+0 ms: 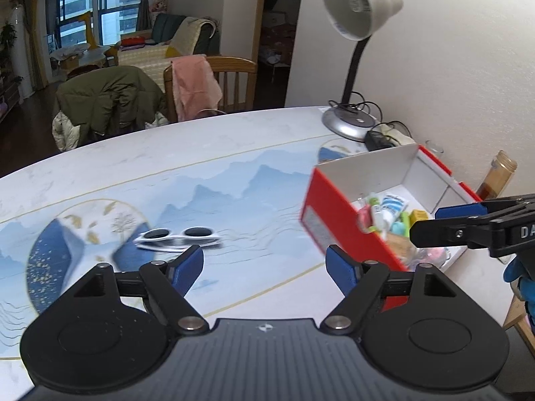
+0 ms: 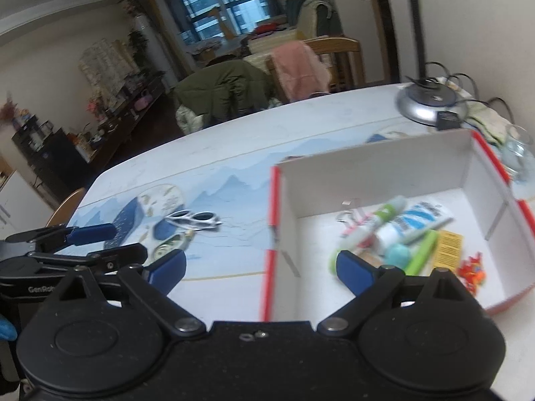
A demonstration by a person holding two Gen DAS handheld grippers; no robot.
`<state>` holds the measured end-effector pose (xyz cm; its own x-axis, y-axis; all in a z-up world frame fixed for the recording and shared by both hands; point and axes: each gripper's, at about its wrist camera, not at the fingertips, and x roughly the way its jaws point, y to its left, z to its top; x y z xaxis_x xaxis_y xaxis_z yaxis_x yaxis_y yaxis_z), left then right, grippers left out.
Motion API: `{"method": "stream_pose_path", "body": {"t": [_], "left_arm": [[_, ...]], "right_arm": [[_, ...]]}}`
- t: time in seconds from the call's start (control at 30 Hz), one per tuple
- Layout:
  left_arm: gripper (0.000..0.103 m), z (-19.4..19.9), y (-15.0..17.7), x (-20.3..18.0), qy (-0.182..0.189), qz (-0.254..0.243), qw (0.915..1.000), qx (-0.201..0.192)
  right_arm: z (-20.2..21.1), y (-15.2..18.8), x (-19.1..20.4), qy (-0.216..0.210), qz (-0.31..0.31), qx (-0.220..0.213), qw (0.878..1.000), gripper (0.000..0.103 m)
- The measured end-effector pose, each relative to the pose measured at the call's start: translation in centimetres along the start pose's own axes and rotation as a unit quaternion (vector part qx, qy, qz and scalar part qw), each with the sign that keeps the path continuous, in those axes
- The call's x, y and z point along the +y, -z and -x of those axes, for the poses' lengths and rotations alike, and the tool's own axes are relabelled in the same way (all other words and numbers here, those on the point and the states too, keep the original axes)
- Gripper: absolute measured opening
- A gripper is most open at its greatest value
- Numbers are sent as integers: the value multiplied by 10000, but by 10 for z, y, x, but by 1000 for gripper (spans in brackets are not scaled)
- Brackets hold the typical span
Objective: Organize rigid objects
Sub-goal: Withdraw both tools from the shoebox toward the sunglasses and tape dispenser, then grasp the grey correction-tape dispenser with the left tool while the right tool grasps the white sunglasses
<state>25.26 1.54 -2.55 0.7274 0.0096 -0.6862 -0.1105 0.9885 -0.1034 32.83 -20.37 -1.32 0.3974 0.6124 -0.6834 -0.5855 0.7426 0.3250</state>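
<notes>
White-framed sunglasses lie on the blue patterned table, just ahead and left of my open, empty left gripper; they also show in the right wrist view. A red box with a white inside stands to the right and holds several small items: a tube, markers, a yellow block. In the right wrist view the red box lies right in front of my right gripper, which is open and empty above its near left corner. The right gripper also shows in the left wrist view, over the box.
A silver desk lamp with cables and a black adapter stands behind the box by the wall. A glass and a bottle are to the right of the box. Chairs draped with a green coat and a pink cloth line the table's far edge.
</notes>
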Motion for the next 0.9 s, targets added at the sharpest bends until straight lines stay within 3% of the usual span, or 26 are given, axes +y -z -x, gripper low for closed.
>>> {"method": "stream_pose_path", "body": {"t": [0.37,0.43,0.5,0.63,0.9], "left_arm": [[87,-1,16,61,130,100,9999,25],[91,-4,19,71,186,133,9997,49],[103,-7,23,79,261,161,9995,30],[103,-17,30,96,292,286,9992,40],[103,-48,42,114,-26,277,9996,103]], "right_arm": [[-44,-14,68,-142,551,292,9980,97],[-55,-18,77,-131,627,372,9973,97],[-66,-20,86,-114,715,459,9963,97],[-90,-25,99,-64,847,608,9945,97],[-151,-34,106,95,980,963,9905,96]]}}
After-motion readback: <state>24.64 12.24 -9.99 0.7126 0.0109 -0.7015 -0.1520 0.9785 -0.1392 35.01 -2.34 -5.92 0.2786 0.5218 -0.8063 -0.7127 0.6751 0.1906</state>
